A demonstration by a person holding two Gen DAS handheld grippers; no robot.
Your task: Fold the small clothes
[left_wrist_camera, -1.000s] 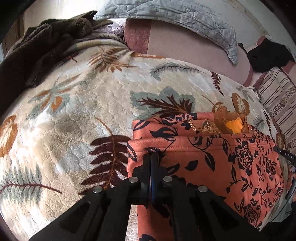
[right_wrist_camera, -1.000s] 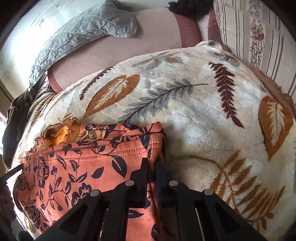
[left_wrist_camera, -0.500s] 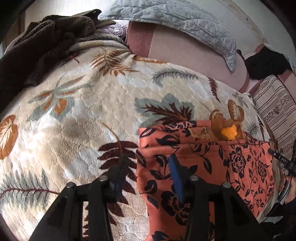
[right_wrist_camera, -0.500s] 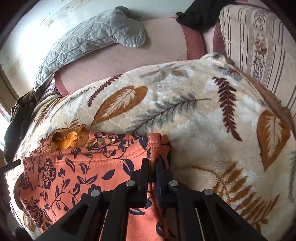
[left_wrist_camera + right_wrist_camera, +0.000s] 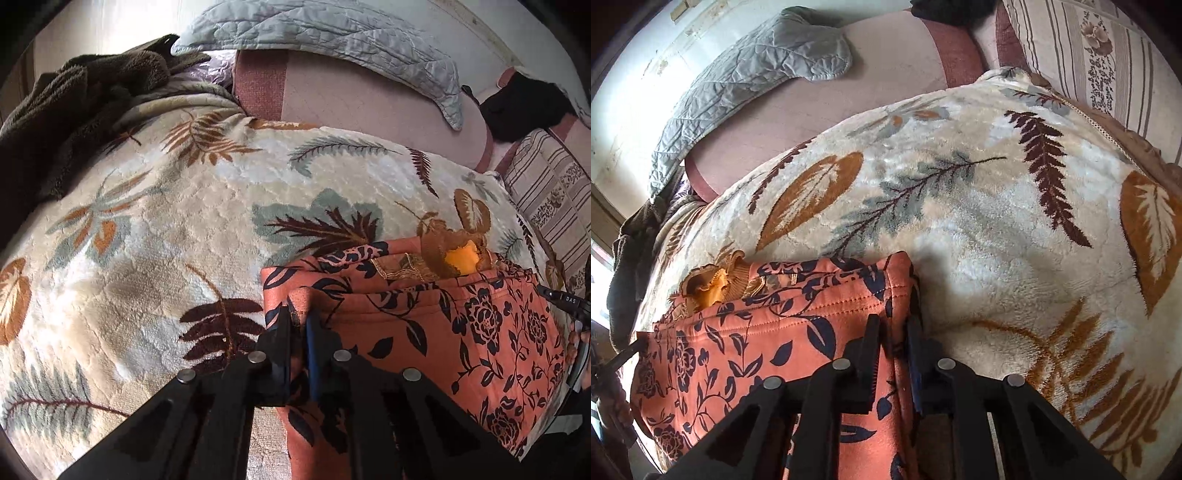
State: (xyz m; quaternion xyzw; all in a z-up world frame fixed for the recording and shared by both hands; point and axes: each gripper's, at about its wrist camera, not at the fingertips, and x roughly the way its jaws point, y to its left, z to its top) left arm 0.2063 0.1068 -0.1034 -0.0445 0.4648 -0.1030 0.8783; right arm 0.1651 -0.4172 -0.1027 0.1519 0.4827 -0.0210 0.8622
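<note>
An orange garment with dark navy flowers [image 5: 424, 325] lies folded on a cream leaf-patterned blanket [image 5: 147, 236]. A mustard ruffled collar [image 5: 458, 258] shows at its far edge. My left gripper [image 5: 298, 317] is shut on the garment's left corner. In the right wrist view the same garment [image 5: 768, 343] lies at lower left, and my right gripper [image 5: 893, 325] is shut on its right corner near the fold. The blanket [image 5: 979, 206] spreads beyond.
A dark brown fleece [image 5: 74, 110] is heaped at the far left. A grey quilted pillow [image 5: 332, 40] lies on a pink mattress [image 5: 351, 99] behind. A striped cushion [image 5: 554, 199] and a black item [image 5: 524, 107] sit at the right.
My left gripper was shut a second ago, opened half a second ago, and is now shut again on the garment's left corner. The right gripper stayed shut on its corner.
</note>
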